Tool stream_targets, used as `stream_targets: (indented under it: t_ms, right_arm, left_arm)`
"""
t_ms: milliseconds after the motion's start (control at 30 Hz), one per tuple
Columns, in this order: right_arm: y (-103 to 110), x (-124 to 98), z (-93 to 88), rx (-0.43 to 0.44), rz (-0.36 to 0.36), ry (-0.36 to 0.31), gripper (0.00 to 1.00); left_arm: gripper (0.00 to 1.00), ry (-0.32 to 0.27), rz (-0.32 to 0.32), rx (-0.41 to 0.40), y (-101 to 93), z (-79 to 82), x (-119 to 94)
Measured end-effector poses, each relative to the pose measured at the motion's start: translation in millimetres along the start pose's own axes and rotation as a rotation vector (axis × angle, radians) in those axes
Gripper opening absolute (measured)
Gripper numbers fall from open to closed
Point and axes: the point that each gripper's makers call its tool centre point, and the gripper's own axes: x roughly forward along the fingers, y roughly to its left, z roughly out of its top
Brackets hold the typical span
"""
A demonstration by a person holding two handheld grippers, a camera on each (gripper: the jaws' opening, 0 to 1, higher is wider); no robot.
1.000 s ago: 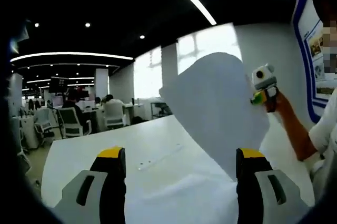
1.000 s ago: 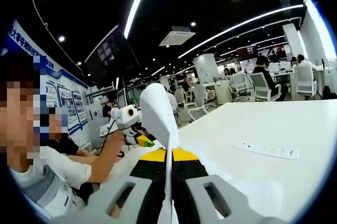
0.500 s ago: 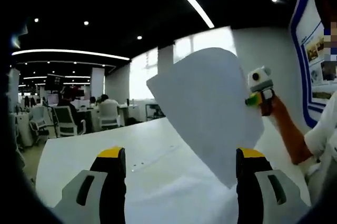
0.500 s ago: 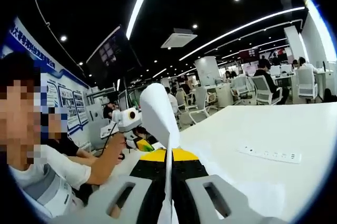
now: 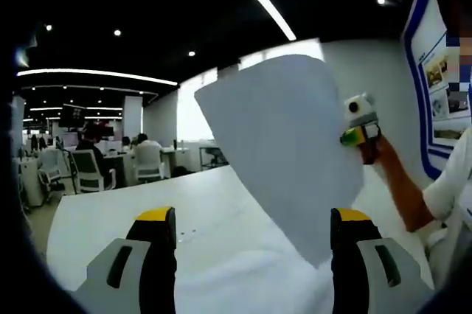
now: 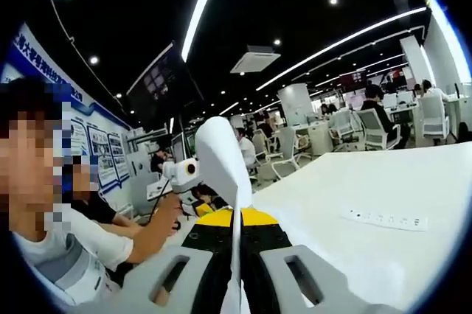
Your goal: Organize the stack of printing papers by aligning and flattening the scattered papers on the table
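Right tool (image 6: 236, 255) clamped tight on a paper (image 6: 221, 159), sheet rising edge-on between its jaws above the worktop (image 6: 369, 196). Left tool (image 5: 251, 255) spread wide, gripping nothing, paper (image 5: 284, 152) lifted just ahead.

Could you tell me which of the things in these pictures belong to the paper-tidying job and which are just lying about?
Part of the job:
- sheet of paper, held edge-on in the shut right gripper
- left gripper, jaws apart
- white table

Just lying about:
- power strip on the table
- office chairs in the background
- wall posters
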Motion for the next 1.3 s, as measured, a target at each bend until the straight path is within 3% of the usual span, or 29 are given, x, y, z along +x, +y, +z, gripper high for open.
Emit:
stream_targets:
  t_ms: [633, 1300]
  right_arm:
    - [0, 11, -2.9, 0.011, 0.011, 0.003, 0.00]
    - [1, 28, -15.4, 0.034, 0.028, 0.034, 0.00]
  left_arm:
    - [0.89, 0.010, -0.027, -0.006, -9.3, -7.2, 7]
    - [0.89, 0.013, -0.035, -0.010, -6.9, -6.9, 11]
